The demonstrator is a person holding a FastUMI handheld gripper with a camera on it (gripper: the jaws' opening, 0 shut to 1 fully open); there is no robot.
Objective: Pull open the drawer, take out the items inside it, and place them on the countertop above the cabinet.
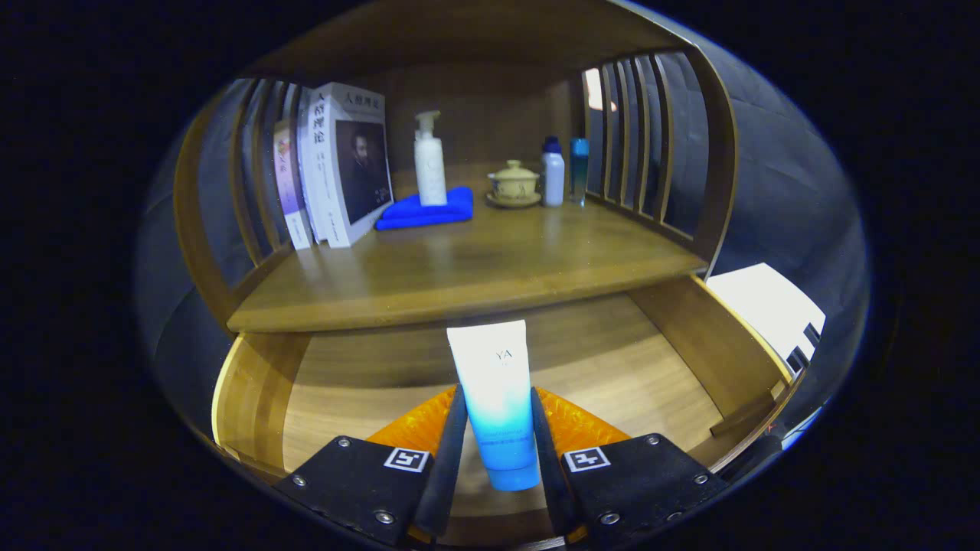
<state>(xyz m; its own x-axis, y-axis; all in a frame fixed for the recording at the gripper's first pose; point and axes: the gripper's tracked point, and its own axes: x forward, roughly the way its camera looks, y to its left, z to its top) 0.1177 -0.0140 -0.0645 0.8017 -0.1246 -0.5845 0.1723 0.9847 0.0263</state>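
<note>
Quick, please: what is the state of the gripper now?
Gripper: jaws closed on the tube, held above the open drawer.

Gripper (496, 428) points forward and slightly down, both fingers reaching ahead from the two mounts at the bottom of the view, each mount with a square marker on top. Fingers (448, 444) run nearly parallel, narrow gap, closed against the two sides of the tube (496, 398). Tube stands up between them, cap end low near the finger bases, flat end past the tips.
</note>
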